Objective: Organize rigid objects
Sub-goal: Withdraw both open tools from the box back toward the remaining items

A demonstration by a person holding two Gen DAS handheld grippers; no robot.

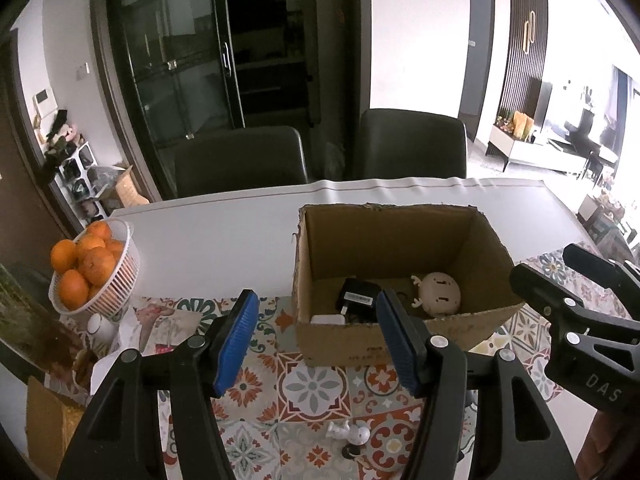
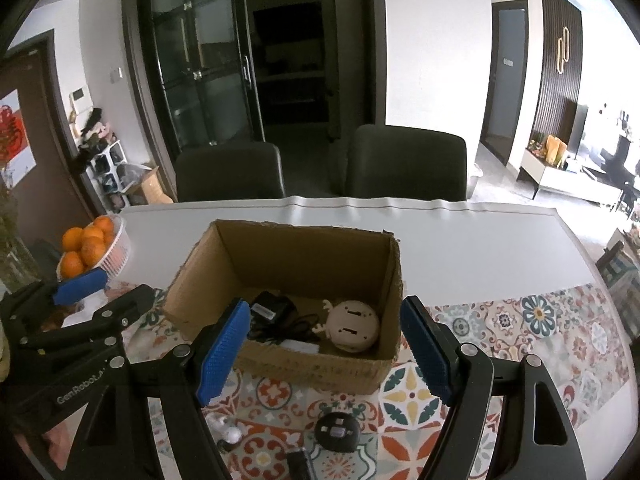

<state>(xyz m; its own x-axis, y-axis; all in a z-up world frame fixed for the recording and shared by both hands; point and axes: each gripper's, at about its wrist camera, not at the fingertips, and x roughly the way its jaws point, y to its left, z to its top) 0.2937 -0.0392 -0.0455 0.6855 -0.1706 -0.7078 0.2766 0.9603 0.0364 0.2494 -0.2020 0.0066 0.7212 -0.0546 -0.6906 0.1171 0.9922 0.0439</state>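
The open brown cardboard box stands at centre frame in the left wrist view and at centre in the right wrist view, resting on the patterned floral tablecloth that covers the near part of the white table. Inside the box, a black power adapter with cable lies at the left, a beige round deer-shaped toy lies at the right, and a white flat item lies against the near wall. The left gripper occupies the lower centre of its view; its blue-padded fingers are spread wide apart and grasp nothing. The right gripper occupies the lower centre of its view; its blue-padded fingers are likewise released and empty, framing the near wall of the box. On the tablecloth in front of the box, at the bottom of the frame, lie a small white astronaut figurine, a black round device and a small black rectangular object. A white slatted basket of oranges sits at the left edge of the frame. Two dark upholstered chairs stand beyond the table's far edge.
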